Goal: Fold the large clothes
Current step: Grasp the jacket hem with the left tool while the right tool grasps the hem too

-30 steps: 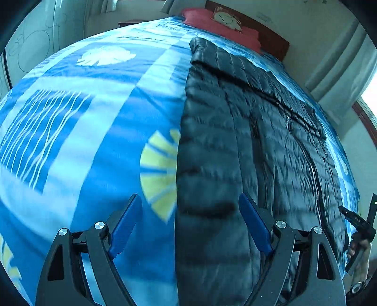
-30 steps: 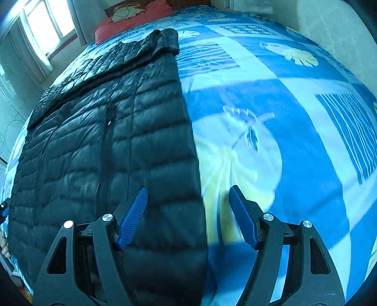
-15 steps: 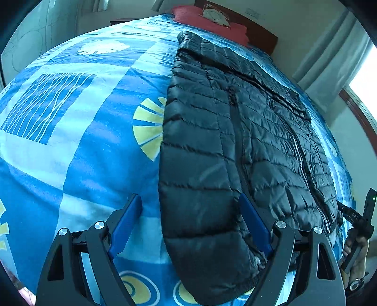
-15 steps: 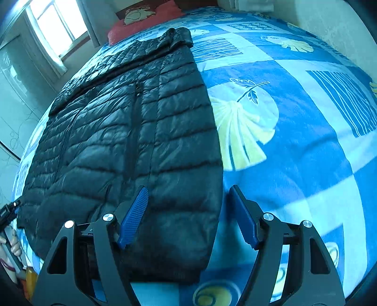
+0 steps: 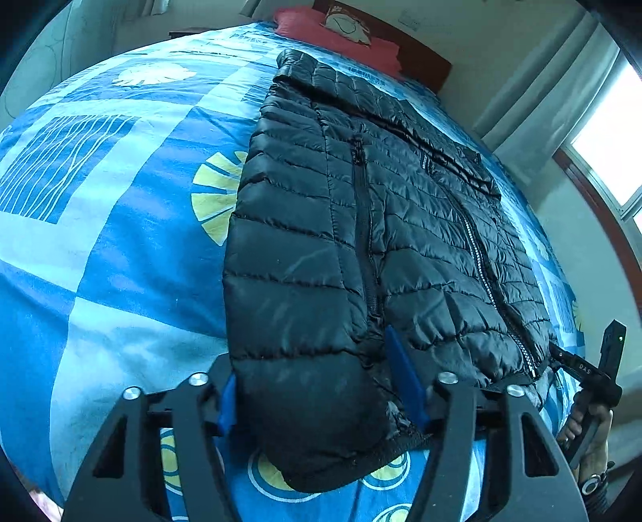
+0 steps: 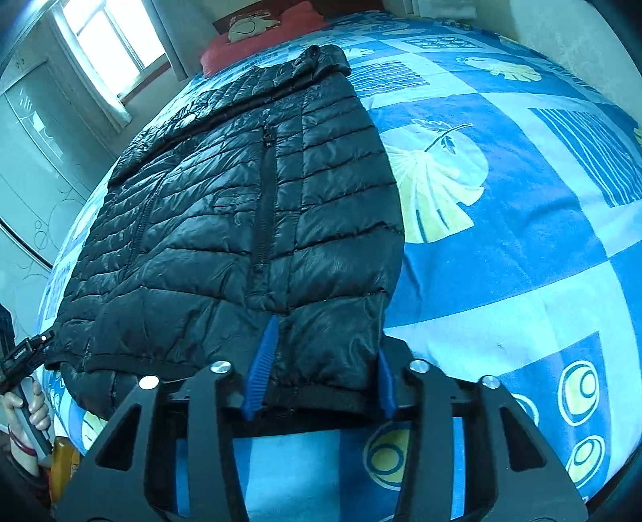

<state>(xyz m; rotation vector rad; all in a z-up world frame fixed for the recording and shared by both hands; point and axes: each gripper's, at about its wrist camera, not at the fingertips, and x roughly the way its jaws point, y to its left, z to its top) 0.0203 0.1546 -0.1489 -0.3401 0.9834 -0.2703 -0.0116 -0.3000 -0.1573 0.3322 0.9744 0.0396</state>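
Left wrist view: my left tongs (image 5: 321,389) are at the near hem of the black puffer jacket (image 5: 361,225), at its left corner. The padded corner bulges between the two blue pads, which are closing and already dent the fabric on both sides, so I call it clamped on the jacket. The jacket lies flat on the bed (image 5: 100,241), over a blue patterned cover, collar toward the red pillow (image 5: 341,36) by the headboard, front zipper running lengthwise. At the far right edge of this view I can see my other hand (image 5: 586,425) gripping the handle of the second tool.

From the right wrist view, my right tongs (image 6: 319,373) are at the opposite hem corner of the jacket (image 6: 240,209). Here too the jaws are closing, and the quilted corner with its dark ribbed band is pinched between the blue pads, one pad pressed into a fold of the fabric. The bed cover (image 6: 501,241) stretches away bare to the right of the jacket. A window (image 6: 108,44) glows at the upper left, and my left hand (image 6: 28,405) shows at the left edge.
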